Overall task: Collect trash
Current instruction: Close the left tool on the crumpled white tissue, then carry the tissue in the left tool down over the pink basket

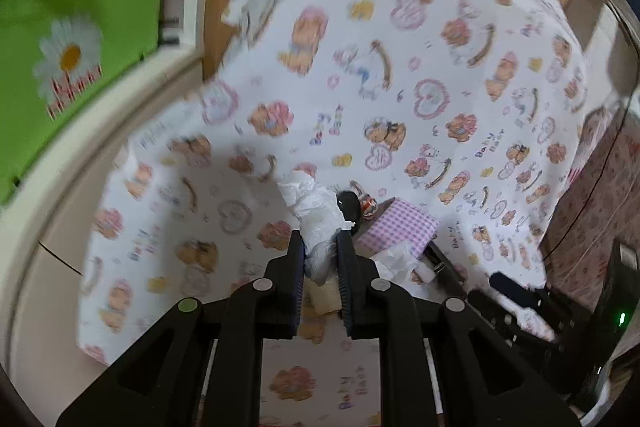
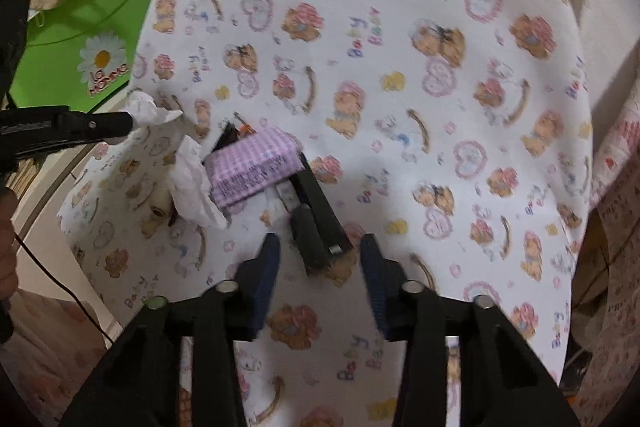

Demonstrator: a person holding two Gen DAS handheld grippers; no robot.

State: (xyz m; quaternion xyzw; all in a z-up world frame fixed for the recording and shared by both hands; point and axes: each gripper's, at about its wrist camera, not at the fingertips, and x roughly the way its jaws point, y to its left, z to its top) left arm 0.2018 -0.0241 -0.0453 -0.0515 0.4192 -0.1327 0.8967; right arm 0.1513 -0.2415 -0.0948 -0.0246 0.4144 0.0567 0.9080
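Clamped narrow on a crumpled white tissue point(image 1: 312, 215), the left gripper point(image 1: 320, 251) holds the wad just above a table draped in a bear-print cloth point(image 1: 420, 75); from the right wrist view the same tissue point(image 2: 146, 109) juts from that gripper's tip point(image 2: 130, 123) at nine o'clock. Jaws of the right gripper point(image 2: 320, 255) stand apart over the cloth, nothing pressed between the pads, with a black stapler-like object point(image 2: 316, 223) lying just beyond them at twelve o'clock. Further on, a purple gingham packet point(image 2: 252, 167) rests on the cloth, a second crumpled tissue point(image 2: 192, 183) touching its left end and a small tape roll point(image 2: 158, 211) beside that. At ten o'clock beyond the table edge stands a green bin point(image 2: 92, 23) printed with a daisy; its contents cannot be seen in either view.
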